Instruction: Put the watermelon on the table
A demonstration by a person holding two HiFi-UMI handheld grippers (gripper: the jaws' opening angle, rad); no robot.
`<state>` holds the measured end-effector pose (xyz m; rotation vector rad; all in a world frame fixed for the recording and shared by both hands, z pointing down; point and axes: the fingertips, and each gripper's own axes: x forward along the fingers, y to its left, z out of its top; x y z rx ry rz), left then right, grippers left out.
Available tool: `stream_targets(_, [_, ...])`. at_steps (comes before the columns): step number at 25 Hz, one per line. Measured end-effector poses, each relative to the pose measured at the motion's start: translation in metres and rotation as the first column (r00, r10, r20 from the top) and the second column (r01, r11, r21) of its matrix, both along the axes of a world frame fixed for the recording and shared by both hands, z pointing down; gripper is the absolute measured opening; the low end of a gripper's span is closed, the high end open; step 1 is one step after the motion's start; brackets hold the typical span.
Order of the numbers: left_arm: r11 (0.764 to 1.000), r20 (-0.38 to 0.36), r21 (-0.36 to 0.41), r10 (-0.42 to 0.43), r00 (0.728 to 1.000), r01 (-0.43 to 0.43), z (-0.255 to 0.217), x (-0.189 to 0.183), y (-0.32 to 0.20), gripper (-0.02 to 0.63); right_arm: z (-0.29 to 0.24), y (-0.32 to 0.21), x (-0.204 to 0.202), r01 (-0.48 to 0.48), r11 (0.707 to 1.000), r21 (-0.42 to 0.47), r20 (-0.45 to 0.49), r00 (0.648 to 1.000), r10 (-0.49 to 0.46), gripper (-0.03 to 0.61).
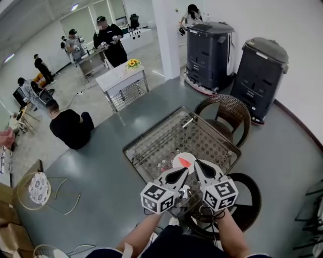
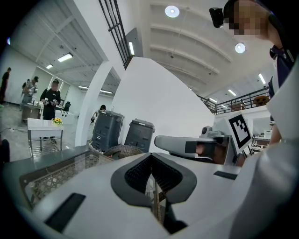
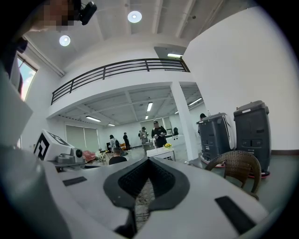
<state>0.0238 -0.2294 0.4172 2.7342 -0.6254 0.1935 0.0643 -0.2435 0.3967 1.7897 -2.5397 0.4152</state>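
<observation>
While the left gripper point(image 1: 177, 175) and right gripper point(image 1: 204, 169) sit closed and empty at lower centre, the watermelon slice point(image 1: 185, 162) lies on a white plate point(image 1: 177, 160) on the glass desk point(image 1: 151, 145), just above their tips.

The room is bright. Round lamps point(image 2: 172, 11) glow on the ceiling point(image 2: 196, 42) at twelve o'clock. The grey floor point(image 1: 101, 166) shines a little. At the edges everything bends and goes dark. Shadows are soft.

Watermelon point(image 1: 185, 162), small red wedge on a white round piece, lying flat, at 6 o'clock corner of glass-topped table point(image 1: 154, 129)
</observation>
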Motion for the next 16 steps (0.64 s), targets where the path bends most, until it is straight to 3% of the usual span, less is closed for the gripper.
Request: stream_targets(16, [1.000,-0.006,0.004,-0.007,1.000,0.007,-0.0054,0.0008,0.0023,0.005,-0.0106,0.0014,0.0002,0.008,0.999,0.032,-0.012,1.000,-0.008,0.003])
